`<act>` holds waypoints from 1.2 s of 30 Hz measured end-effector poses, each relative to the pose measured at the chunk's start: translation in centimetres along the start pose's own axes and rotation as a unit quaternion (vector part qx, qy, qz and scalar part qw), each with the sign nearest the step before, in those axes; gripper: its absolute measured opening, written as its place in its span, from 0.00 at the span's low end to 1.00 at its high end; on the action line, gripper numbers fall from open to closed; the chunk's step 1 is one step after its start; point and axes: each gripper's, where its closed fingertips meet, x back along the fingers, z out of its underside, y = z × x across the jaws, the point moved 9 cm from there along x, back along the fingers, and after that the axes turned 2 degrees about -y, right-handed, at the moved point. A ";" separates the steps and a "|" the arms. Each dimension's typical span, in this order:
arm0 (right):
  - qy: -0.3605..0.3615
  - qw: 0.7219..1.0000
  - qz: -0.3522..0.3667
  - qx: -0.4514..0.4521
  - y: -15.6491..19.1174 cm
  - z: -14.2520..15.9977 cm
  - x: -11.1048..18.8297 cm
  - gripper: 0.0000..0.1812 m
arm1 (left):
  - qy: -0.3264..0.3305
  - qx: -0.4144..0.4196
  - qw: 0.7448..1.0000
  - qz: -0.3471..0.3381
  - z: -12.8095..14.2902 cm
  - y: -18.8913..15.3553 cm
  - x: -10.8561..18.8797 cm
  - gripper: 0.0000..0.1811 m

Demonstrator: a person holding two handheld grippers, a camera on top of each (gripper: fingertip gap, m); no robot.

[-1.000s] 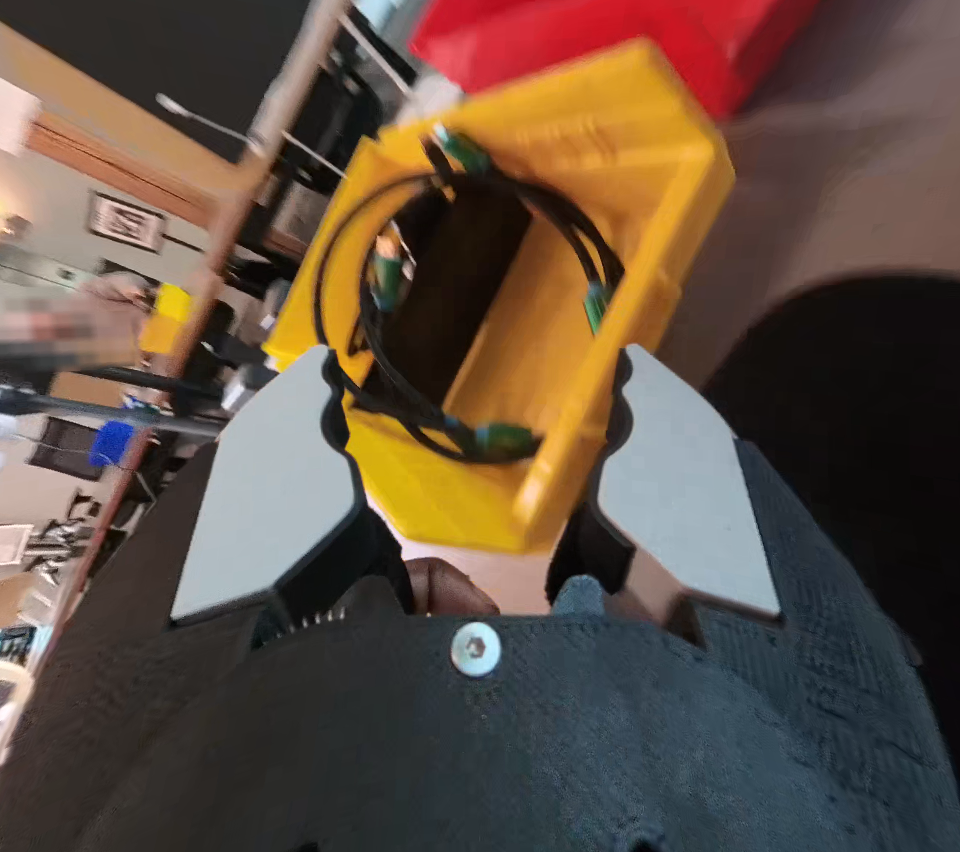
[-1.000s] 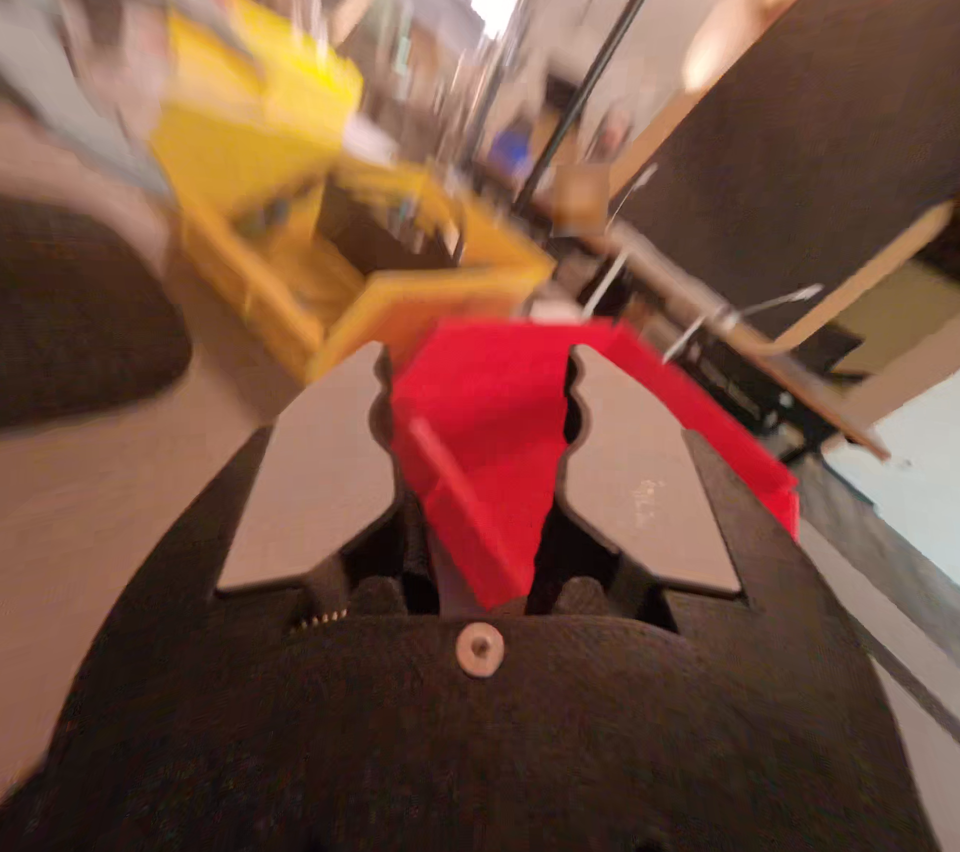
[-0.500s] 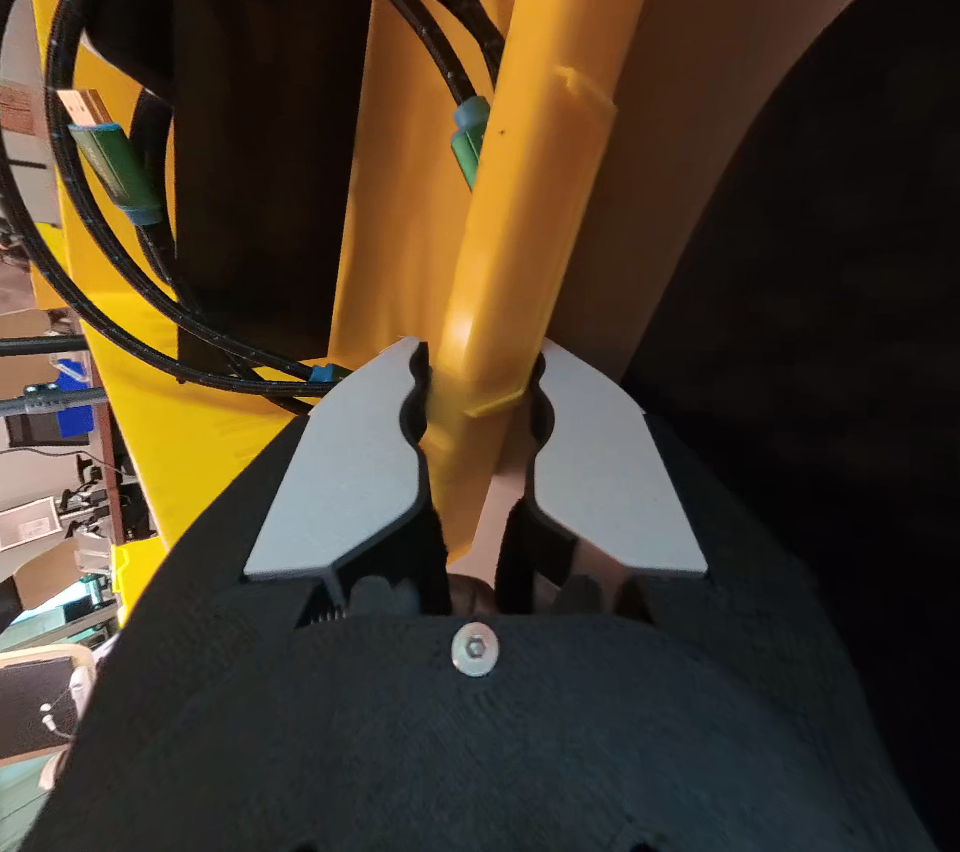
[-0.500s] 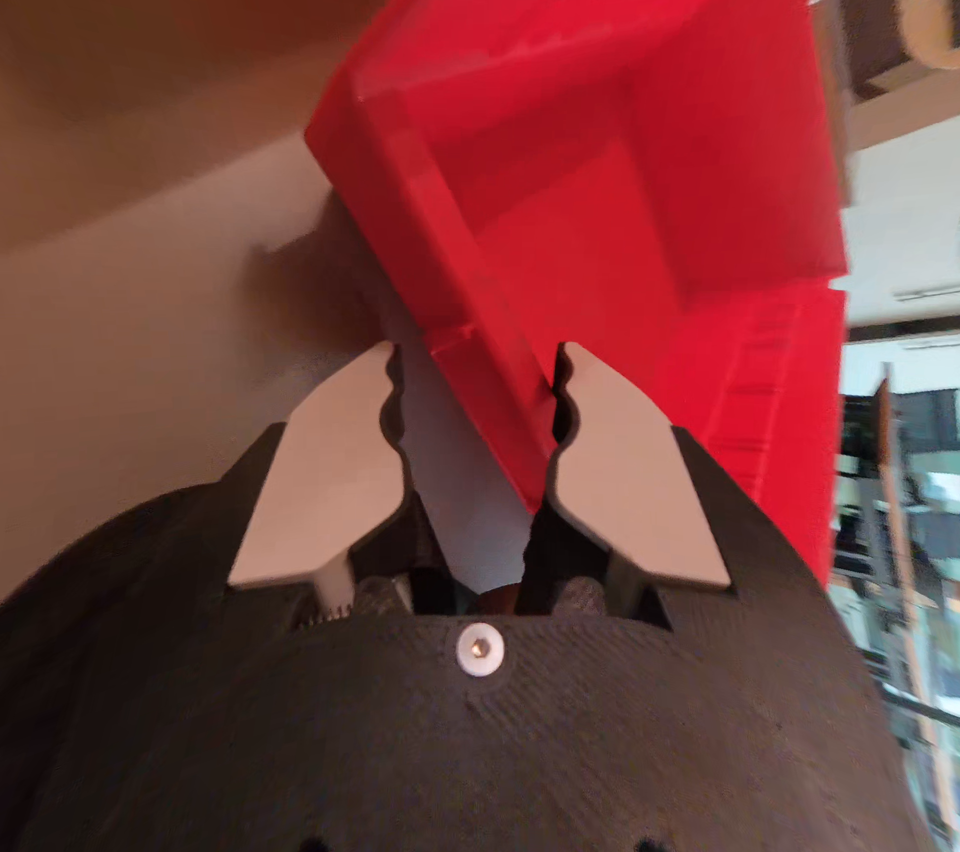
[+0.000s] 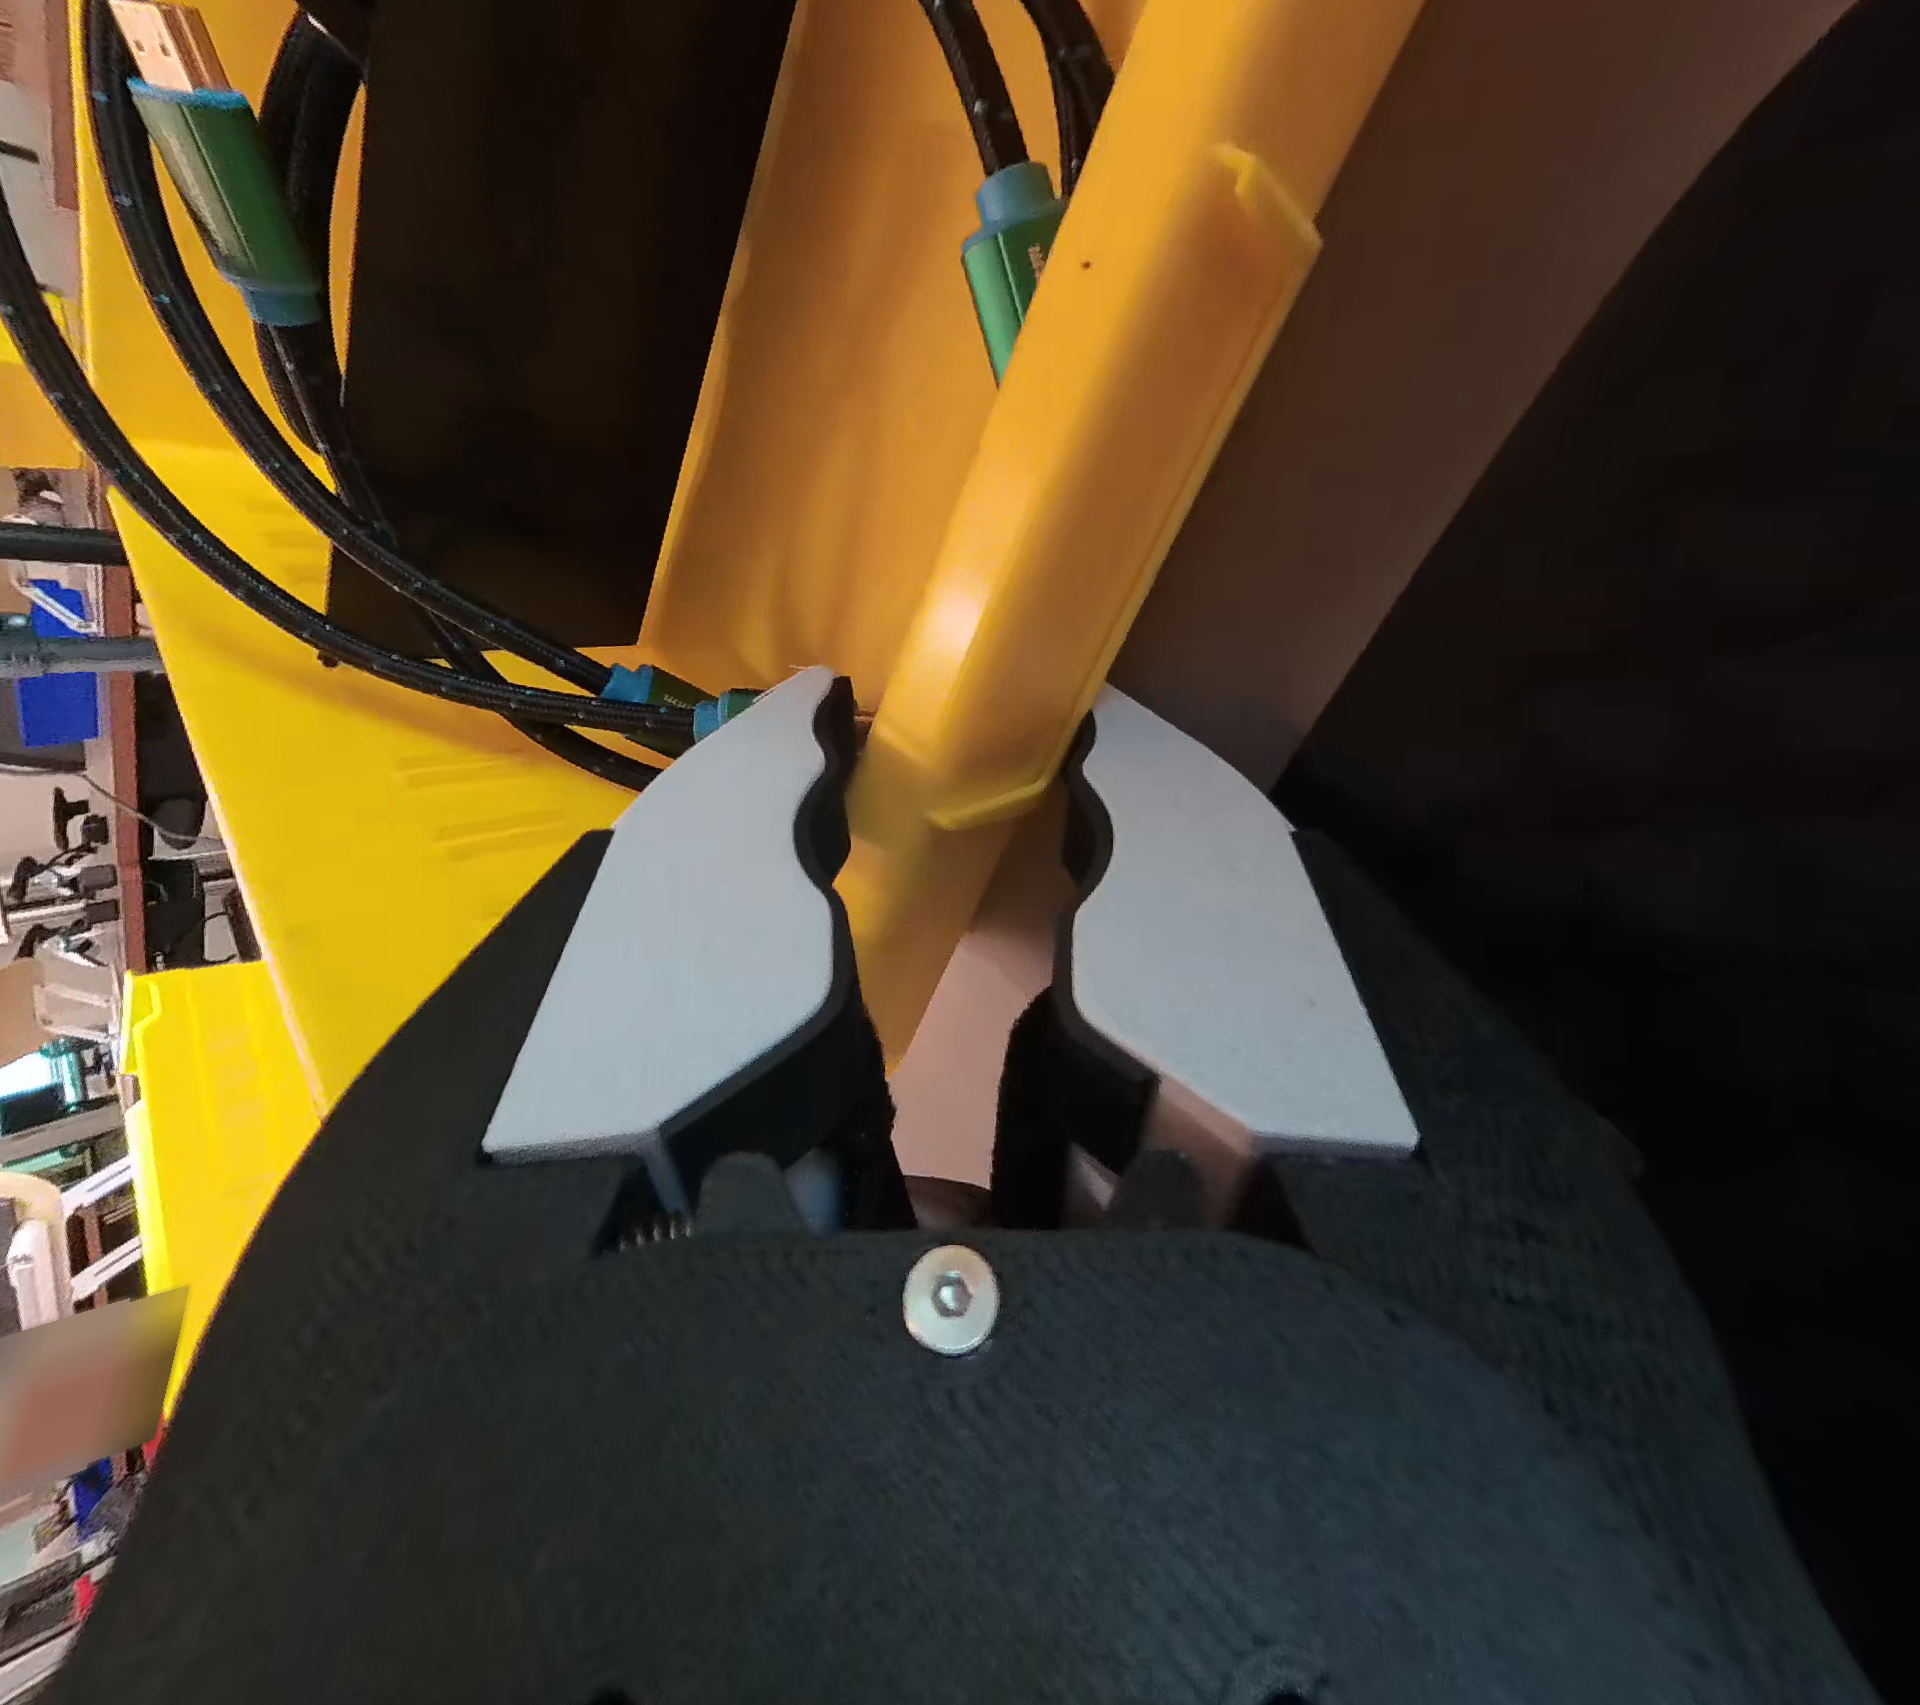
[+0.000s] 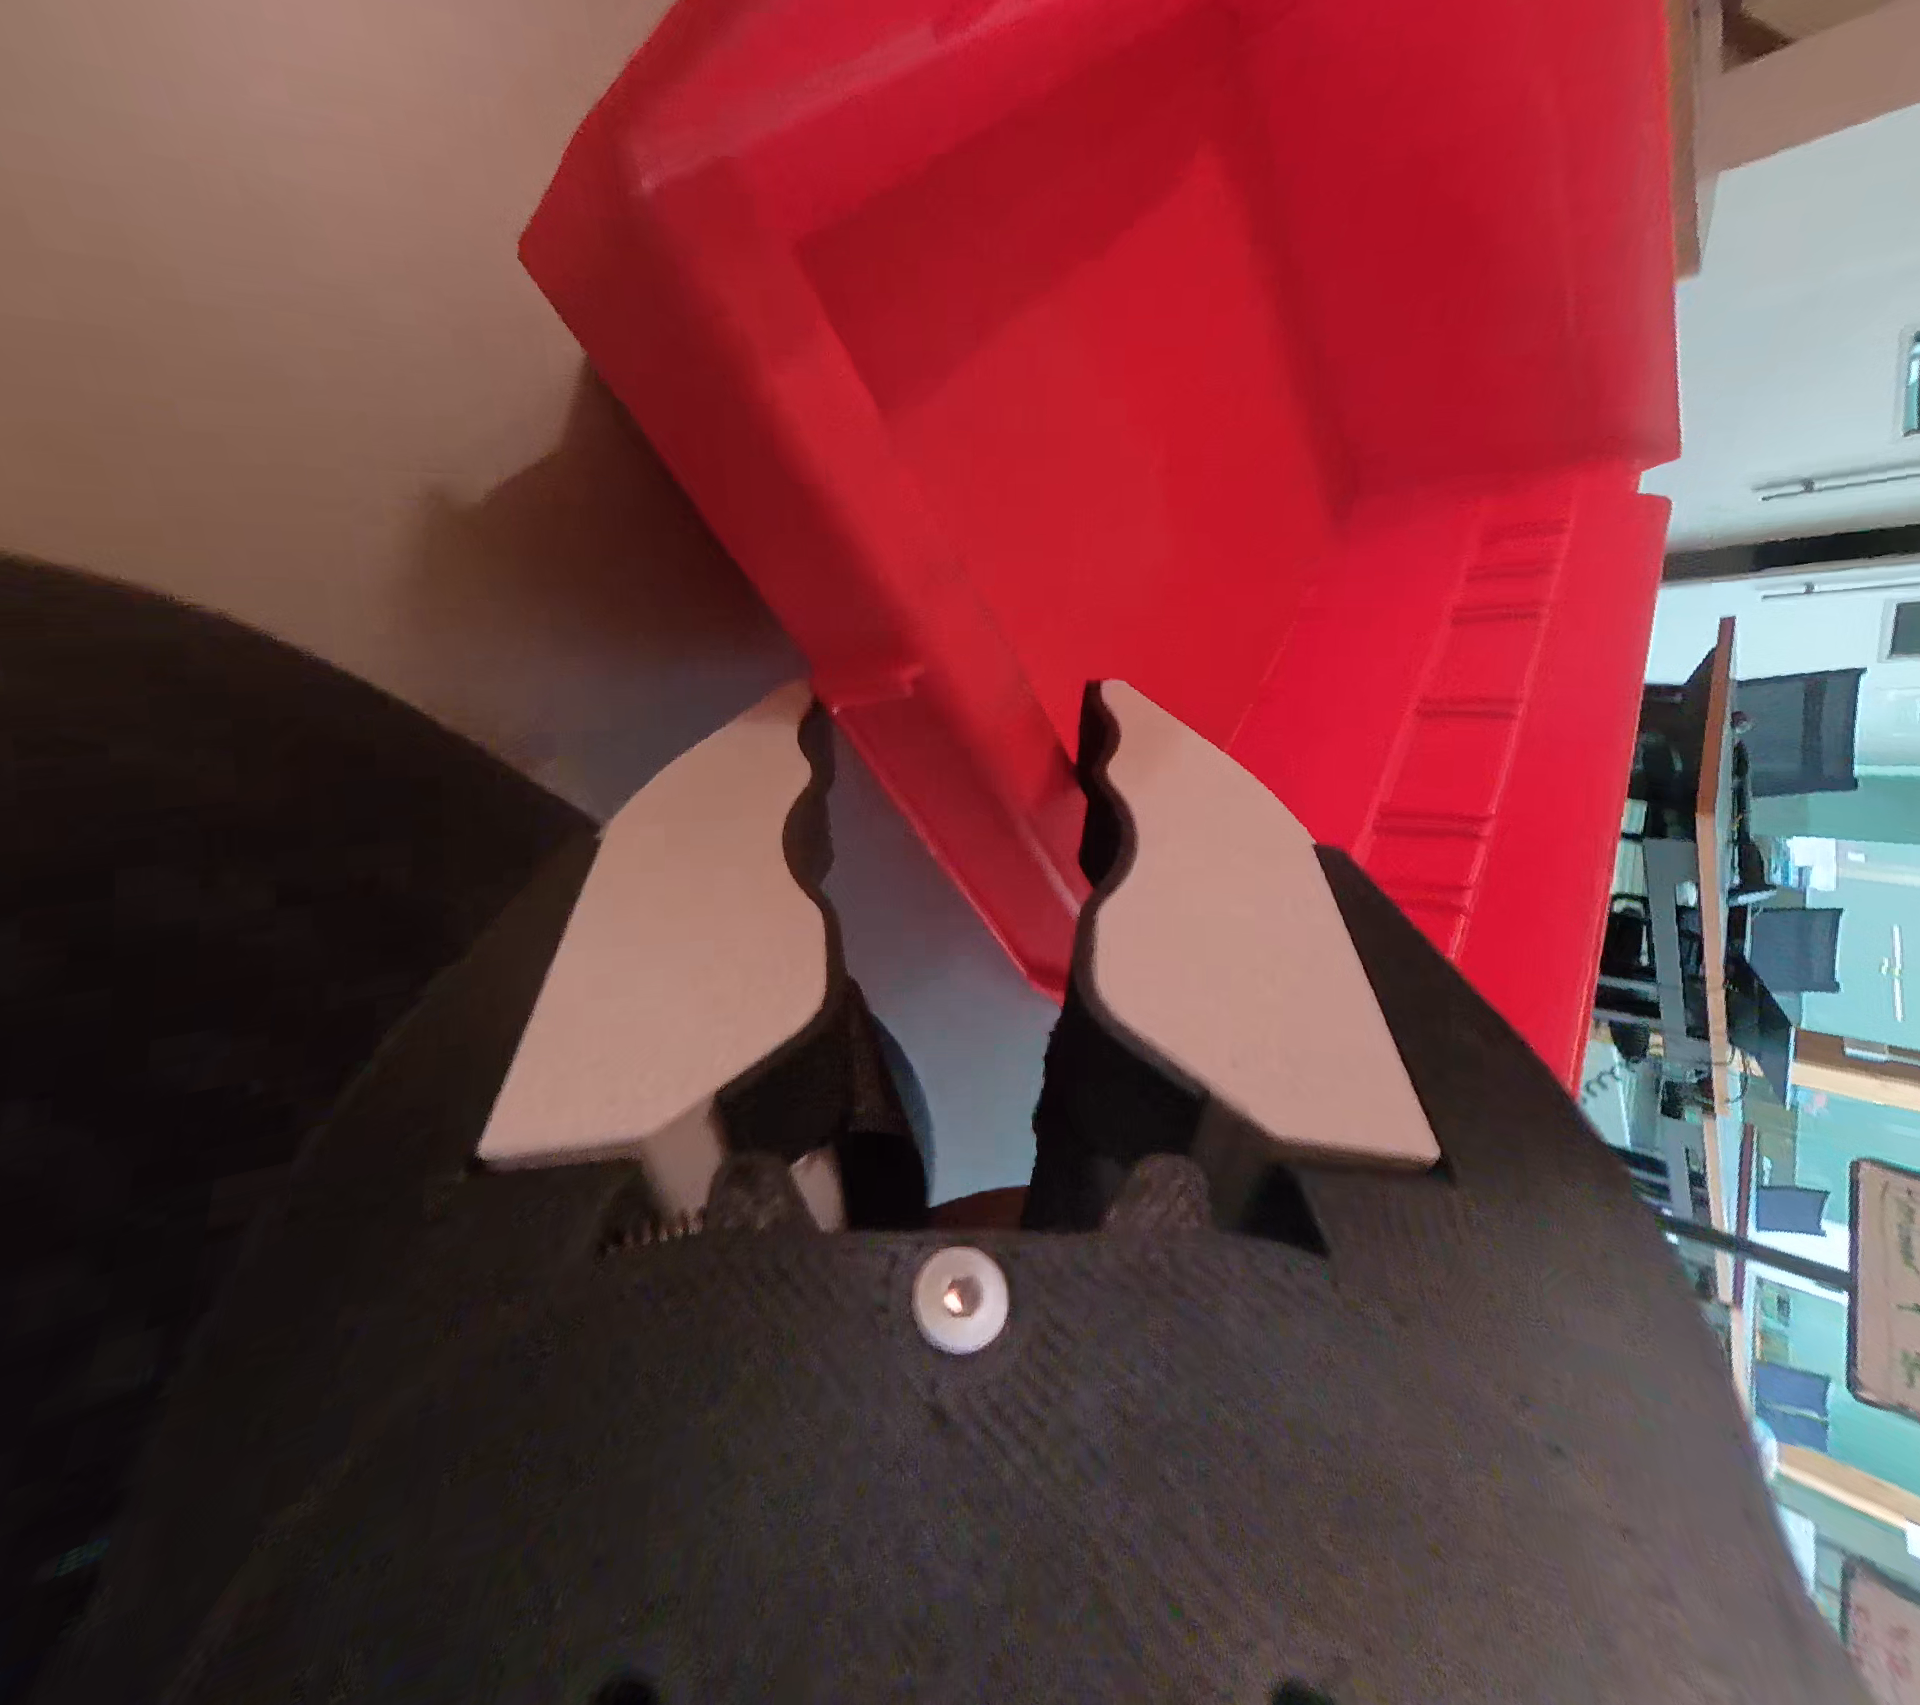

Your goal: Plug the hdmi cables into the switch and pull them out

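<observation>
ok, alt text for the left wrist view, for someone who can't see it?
The left gripper is closed on the rim of a yellow bin standing on a tan table. Inside the bin lie coiled black braided cables with green plugs and a black box.

Yellow plastic bin [image 5: 436, 834] lay tilted across the left wrist view, its thick rim [image 5: 1132, 408] running diagonally up to the right. Tan tabletop [image 5: 1455, 408] showed just beside the rim; a dark rounded mat [image 5: 1662, 720] lay further right. Red plastic bin [image 6: 1195, 325] filled the right wrist view, its interior bare, resting on the same tan surface [image 6: 312, 149]. Ribbed red outer wall [image 6: 1475, 720] faced a blurred workshop background [image 6: 1787, 928] with desks and chairs.
</observation>
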 end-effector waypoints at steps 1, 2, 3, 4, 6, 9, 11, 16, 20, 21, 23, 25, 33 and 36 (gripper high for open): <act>0.007 1.000 -0.002 0.000 -0.4 0.7 0.1 0.26 | 0.002 0.000 1.000 0.001 0.3 0.1 0.1 0.21; 0.012 1.000 -0.004 0.000 -0.7 1.5 0.3 0.26 | 0.006 0.002 1.000 0.003 0.7 0.2 0.3 0.21; 0.015 1.000 -0.006 -0.005 -1.1 2.3 0.5 0.26 | 0.008 0.003 1.000 0.006 1.2 0.3 0.5 0.21; 0.015 1.000 -0.009 -0.018 -1.4 3.1 0.8 0.26 | 0.010 0.003 1.000 0.009 1.6 0.4 0.7 0.21; 0.020 0.999 -0.014 -0.038 -2.1 4.3 1.1 0.26 | 0.014 0.009 1.000 0.015 2.6 0.7 1.1 0.21; 0.051 0.997 -0.016 -0.054 -3.0 5.6 1.2 0.26 | 0.028 0.012 0.999 0.020 4.0 0.9 1.8 0.21; 0.077 0.995 -0.015 -0.056 -3.4 6.3 1.1 0.26 | 0.021 0.017 0.999 0.017 4.8 0.9 2.3 0.21; 0.078 0.994 -0.014 -0.074 -4.5 8.4 1.3 0.27 | 0.020 0.034 0.999 0.008 5.8 0.5 3.2 0.22; -0.111 0.976 -0.049 -0.181 -5.9 8.0 3.6 0.36 | -0.057 0.097 0.994 0.013 5.5 0.9 4.7 0.35; -0.194 0.959 -0.038 -0.204 -6.6 7.2 4.8 0.38 | -0.103 0.121 0.987 0.010 5.1 1.3 5.5 0.39; -0.384 0.892 -0.005 -0.238 -7.6 5.6 7.4 0.46 | -0.218 0.169 0.960 -0.040 3.9 2.8 7.8 0.43; -0.587 0.757 0.050 -0.284 -8.0 4.4 9.7 0.51 | -0.358 0.221 0.900 -0.109 2.4 5.0 10.7 0.43; -0.803 0.288 0.095 -0.513 -6.6 5.9 9.7 0.41 | -0.478 0.240 0.835 -0.126 -0.1 17.5 13.2 0.41; -0.795 0.289 0.080 -0.527 -6.9 6.3 9.4 0.39 | -0.301 0.172 0.936 -0.056 0.1 21.4 7.6 0.42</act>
